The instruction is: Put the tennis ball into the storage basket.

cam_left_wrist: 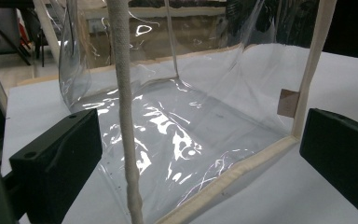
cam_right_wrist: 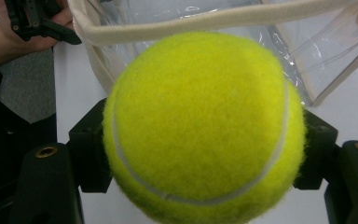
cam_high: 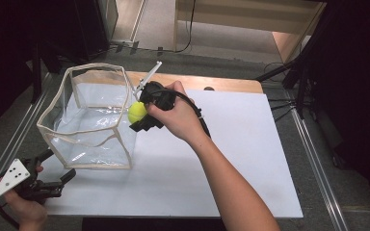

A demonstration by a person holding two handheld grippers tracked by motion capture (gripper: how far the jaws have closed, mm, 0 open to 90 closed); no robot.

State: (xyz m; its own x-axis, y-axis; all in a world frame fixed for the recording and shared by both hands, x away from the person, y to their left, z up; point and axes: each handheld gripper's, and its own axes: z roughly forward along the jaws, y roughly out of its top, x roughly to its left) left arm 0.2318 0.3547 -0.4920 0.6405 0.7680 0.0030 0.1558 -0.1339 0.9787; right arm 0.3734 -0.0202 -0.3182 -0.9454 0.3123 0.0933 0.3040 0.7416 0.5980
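A yellow-green tennis ball (cam_high: 136, 112) (cam_right_wrist: 203, 123) is clamped between the black jaws of my right gripper (cam_high: 139, 115) (cam_right_wrist: 205, 158), held at the right rim of a clear plastic bag with cream trim (cam_high: 89, 118) (cam_right_wrist: 200, 21). The bag (cam_left_wrist: 186, 121) stands open-topped on the white mat, with nothing seen inside it. My left gripper (cam_high: 60, 166) (cam_left_wrist: 200, 154) rests at the mat's front left corner, jaws open and spread, facing the bag's near corner with its cream edge strip (cam_left_wrist: 126, 116) between them but untouched.
A white mat (cam_high: 231, 154) covers a wooden table (cam_high: 221, 83). Metal rails run along both sides, and dark stands and cables lie beyond the table's right edge. The other hand and its gripper appear at the top left of the right gripper view.
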